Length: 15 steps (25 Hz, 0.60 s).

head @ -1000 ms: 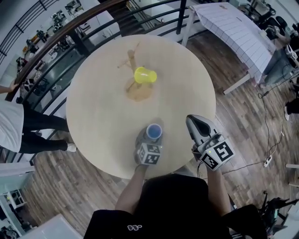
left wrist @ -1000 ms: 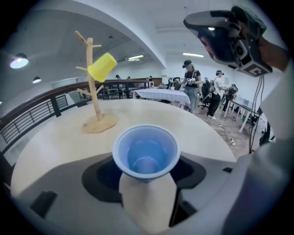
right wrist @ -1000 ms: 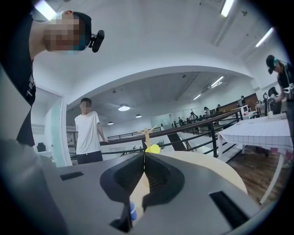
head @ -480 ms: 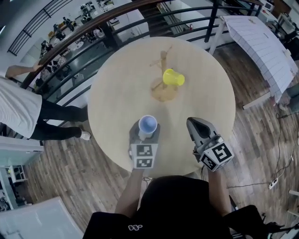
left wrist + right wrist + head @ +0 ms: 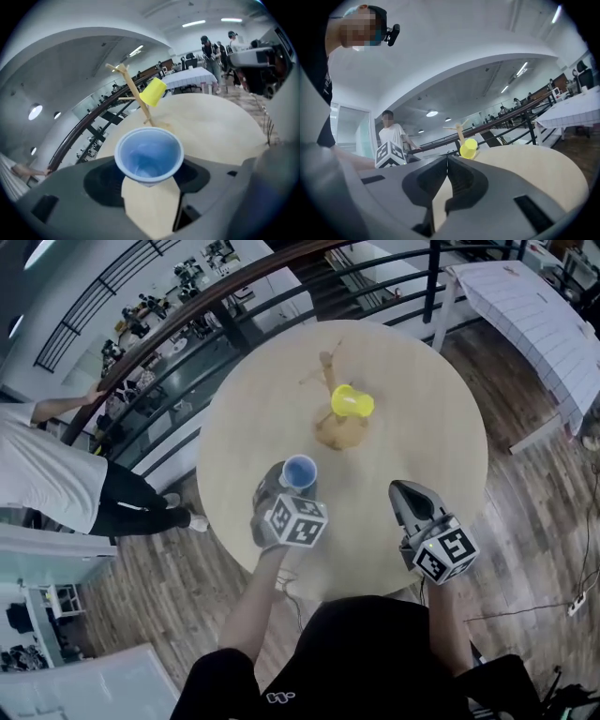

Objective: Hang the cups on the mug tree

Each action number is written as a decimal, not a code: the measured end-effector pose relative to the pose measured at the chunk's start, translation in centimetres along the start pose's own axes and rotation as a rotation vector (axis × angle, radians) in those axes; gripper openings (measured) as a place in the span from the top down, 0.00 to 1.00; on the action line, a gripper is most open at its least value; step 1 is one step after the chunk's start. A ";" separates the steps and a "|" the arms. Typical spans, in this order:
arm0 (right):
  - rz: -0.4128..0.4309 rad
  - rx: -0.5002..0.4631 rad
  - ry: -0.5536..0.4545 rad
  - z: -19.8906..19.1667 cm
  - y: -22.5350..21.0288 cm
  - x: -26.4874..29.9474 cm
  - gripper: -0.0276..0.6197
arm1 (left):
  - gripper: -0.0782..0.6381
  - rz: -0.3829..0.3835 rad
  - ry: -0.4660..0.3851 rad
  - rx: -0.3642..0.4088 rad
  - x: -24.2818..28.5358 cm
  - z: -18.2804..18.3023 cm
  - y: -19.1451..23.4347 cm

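Bench edge: at the near rim of the round pale wooden bench (image 5: 441, 456) the right gripper (image 5: 405, 491) hangs with its fingers pressed together on nothing, closed as before
Left gripper (image 5: 149, 190): fingers spread wide and gripping the sides of the small blue plastic cup (image 5: 149, 154), its mouth turned up toward the person
Change: over the last second the blue cup has been carried forward from the near edge, so the gap to the wooden mug tree (image 5: 329, 371) has shrunk, though the two are still well apart
Meaning: this looks like the carry stage, with the second cup heading for a free peg and the hanging itself not yet begun
Tree: upright past the bench's centre, with the yellow plastic cup (image 5: 351, 401) already on a peg to the right of the trunk, so one cup seems done
Head view alone: how far the blue cup is from the tree, and both grippers together
Left gripper view alone: the blue cup's empty inside, bare upper pegs against the ceiling, the yellow cup tilted on its peg
Right gripper view alone: the shut seam between its own fingers, with the tree and yellow cup small on the far bench
Far: dark railing (image 5: 187, 326) behind the bench and a person in a white shirt (image 5: 42, 474) beside it
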State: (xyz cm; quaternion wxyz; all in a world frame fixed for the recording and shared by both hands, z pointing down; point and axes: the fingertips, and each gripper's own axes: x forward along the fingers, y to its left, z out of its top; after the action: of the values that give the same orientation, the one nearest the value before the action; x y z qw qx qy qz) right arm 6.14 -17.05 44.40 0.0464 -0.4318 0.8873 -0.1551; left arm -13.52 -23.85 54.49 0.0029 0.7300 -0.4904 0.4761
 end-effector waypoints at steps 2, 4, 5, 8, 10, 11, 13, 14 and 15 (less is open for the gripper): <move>-0.040 0.000 0.000 -0.6 -0.6 -0.7 0.94 | 0.47 0.026 0.062 0.092 1.5 0.2 1.2; -0.071 -0.002 -0.004 -1.0 -1.4 -1.5 0.94 | 0.47 0.046 0.131 0.155 3.3 0.2 2.1; -0.084 0.005 -0.010 -1.0 -1.8 -2.0 0.94 | 0.47 0.055 0.162 0.176 4.2 0.3 2.5; -0.117 0.028 -0.030 -1.0 -3.2 -2.8 0.94 | 0.47 0.081 0.246 0.243 6.7 0.7 3.3; -0.134 0.037 -0.038 -0.9 -4.3 -3.1 0.94 | 0.47 0.079 0.298 0.279 8.5 0.7 3.3; -0.140 0.040 -0.040 -0.8 -4.8 -3.3 0.94 | 0.47 0.074 0.319 0.293 9.3 0.8 3.1; -0.155 0.050 -0.039 -0.6 -5.8 -3.7 0.94 | 0.47 0.064 0.345 0.317 10.5 1.5 2.9; -0.163 0.057 -0.037 -0.5 -6.3 -3.9 0.94 | 0.47 0.059 0.350 0.329 11.0 2.0 2.8; -0.171 0.065 -0.034 -0.6 -6.8 -4.1 0.94 | 0.47 0.058 0.351 0.342 11.3 2.6 2.7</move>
State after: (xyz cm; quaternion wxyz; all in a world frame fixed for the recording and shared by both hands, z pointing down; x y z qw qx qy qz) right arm 13.68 -17.65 46.90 0.0622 -0.5070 0.8407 -0.1798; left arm -12.90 -34.50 59.72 -0.0490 0.6115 -0.4155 0.6716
